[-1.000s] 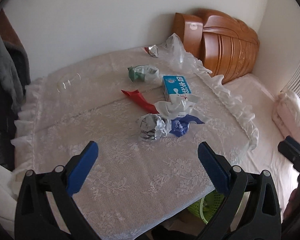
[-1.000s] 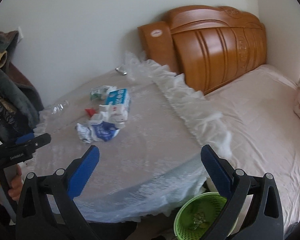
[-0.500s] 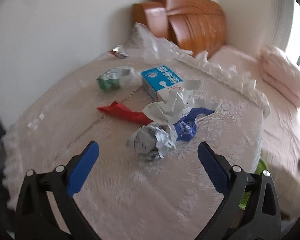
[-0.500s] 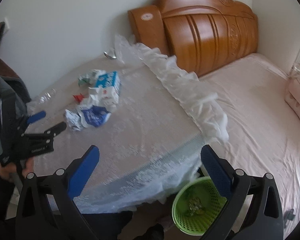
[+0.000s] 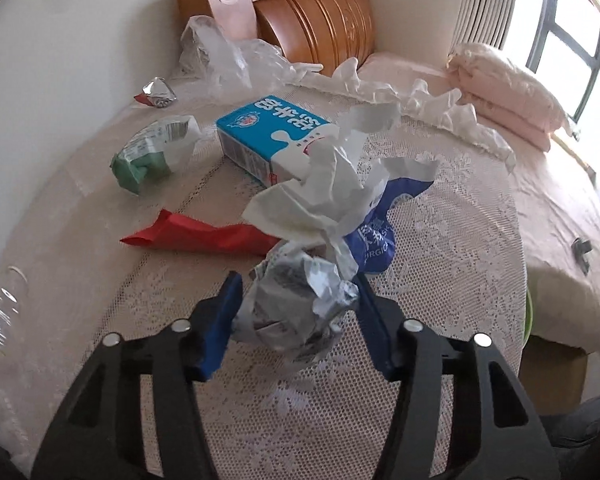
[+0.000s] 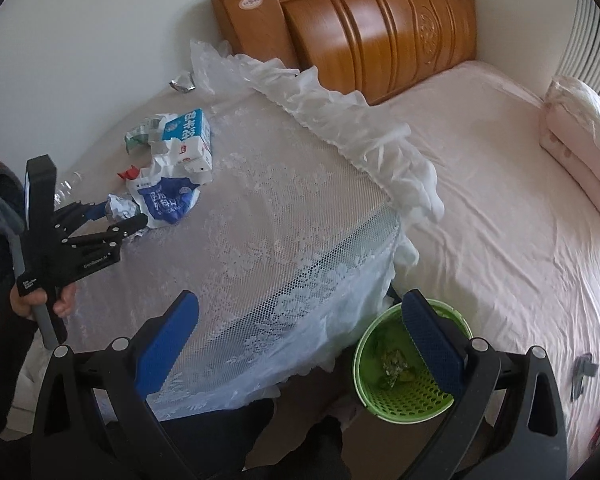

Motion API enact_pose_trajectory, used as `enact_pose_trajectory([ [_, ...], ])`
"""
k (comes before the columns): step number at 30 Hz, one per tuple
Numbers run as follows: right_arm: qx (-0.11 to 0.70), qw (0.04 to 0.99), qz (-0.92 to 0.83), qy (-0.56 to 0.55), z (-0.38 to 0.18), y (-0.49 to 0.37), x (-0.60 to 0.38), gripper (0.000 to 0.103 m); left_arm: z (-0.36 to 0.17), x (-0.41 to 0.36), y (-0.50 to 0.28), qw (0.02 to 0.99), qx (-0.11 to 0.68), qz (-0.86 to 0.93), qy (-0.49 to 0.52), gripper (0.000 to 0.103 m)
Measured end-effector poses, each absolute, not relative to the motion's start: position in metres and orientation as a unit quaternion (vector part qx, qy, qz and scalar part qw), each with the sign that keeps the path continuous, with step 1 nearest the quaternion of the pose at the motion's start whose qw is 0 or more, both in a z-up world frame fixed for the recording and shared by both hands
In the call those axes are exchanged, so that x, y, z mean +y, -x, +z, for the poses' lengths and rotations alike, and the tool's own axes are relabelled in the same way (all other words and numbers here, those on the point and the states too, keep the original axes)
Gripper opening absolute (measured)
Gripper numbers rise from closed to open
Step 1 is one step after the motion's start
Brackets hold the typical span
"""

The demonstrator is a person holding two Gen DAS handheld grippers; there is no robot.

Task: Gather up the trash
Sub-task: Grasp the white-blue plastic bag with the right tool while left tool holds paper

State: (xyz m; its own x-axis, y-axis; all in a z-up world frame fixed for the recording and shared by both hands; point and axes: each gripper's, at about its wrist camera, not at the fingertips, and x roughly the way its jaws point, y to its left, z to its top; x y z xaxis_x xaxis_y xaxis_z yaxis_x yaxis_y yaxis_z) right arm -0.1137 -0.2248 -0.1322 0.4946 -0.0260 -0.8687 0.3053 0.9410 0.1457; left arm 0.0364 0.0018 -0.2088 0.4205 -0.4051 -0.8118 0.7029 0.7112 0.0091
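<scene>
Closing on crumpled foil wad (image 5: 300, 304) at near edge of trash pile on lace table (image 5: 452, 280): L gripper (image 5: 298, 312) jaws just narrowed, pads touching both sides, pinching it for pickup. R gripper (image 6: 300, 336) spread, empty, near green basket (image 6: 404, 396), prob the drop spot.

The left tool (image 5: 296, 308) points steeply down, its blue pads (image 5: 220, 320) having just closed in on a crumpled foil wad (image 5: 296, 308) between them. A hand (image 6: 46, 300) grips its handle. The right tool (image 6: 300, 344) hangs wide open, empty.
</scene>
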Motion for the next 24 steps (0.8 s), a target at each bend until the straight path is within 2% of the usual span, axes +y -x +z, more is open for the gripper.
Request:
enact_pose_trajectory([
  [11,0.493,0.862,-0.033,-0.116,-0.132,0.069,-0.191,0.101,-0.192,0.036,-0.025,0.841,0.433,-0.311,-0.098,0.049],
  [17,0.471,0.881,0.022,-0.047,-0.131,0.007,-0.146,0.101,-0.172,0.066,-0.001,0.859,0.44,-0.255,-0.061,0.049],
  [24,0.474,0.88,0.033,0.025,-0.17,-0.055,-0.103,0.101,-0.153,0.094,0.019,0.876,0.453,-0.161,-0.022,0.05],
])
